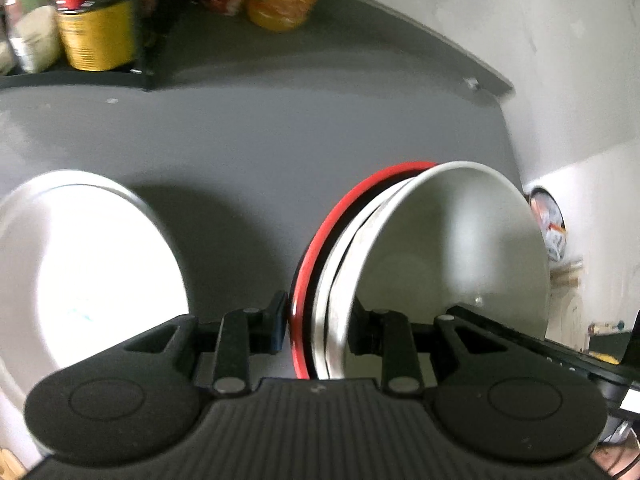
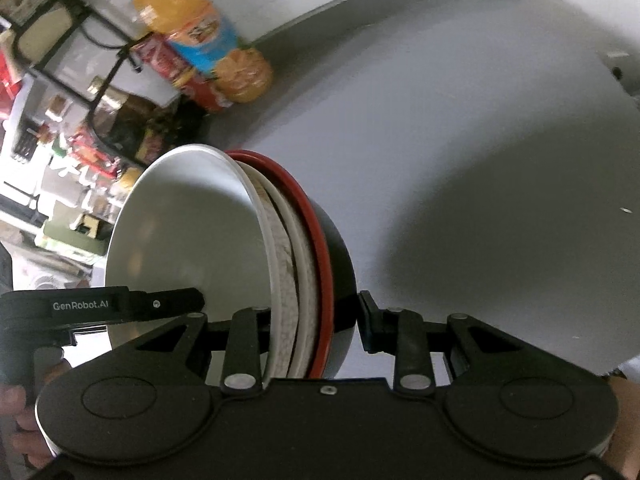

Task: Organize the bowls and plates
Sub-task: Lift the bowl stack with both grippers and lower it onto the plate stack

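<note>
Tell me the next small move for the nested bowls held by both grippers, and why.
Probably lower the nested stack of bowls onto the bare grey tabletop. Left gripper and right gripper both clamp its rims, tilted on edge above the surface, with the white plate lying apart to one side.

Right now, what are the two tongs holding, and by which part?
Both clamp one nested stack of bowls, carried on edge, by its rims: left tongs on one side, right tongs on the other.
</note>
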Action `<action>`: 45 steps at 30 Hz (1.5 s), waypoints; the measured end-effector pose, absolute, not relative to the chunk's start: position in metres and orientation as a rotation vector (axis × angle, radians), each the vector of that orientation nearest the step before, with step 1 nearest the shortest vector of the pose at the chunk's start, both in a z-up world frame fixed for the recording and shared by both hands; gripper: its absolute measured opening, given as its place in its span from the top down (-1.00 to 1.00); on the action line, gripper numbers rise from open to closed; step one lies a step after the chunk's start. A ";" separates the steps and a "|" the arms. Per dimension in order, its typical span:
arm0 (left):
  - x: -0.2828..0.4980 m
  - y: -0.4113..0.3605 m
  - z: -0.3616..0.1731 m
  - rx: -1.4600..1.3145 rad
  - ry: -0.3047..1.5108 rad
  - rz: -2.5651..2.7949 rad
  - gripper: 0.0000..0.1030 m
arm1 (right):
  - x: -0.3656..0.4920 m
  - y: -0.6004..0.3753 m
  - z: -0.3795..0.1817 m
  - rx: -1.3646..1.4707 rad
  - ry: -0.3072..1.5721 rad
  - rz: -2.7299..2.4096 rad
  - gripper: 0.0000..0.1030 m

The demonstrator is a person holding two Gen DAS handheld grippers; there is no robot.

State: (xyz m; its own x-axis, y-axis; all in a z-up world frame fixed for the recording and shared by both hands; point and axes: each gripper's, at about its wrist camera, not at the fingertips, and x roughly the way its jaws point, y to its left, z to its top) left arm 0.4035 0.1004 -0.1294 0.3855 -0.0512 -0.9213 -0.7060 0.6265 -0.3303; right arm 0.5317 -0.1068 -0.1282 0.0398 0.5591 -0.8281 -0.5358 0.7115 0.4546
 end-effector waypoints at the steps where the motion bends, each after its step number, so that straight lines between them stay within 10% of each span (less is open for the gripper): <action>1: 0.399 0.105 -0.127 -0.820 1.106 0.492 0.47 | 0.529 -0.100 -0.126 0.017 1.278 0.848 0.42; 45: 0.238 0.248 -0.136 -0.952 1.063 0.619 0.46 | 0.415 0.055 -0.150 -0.037 1.386 0.898 0.39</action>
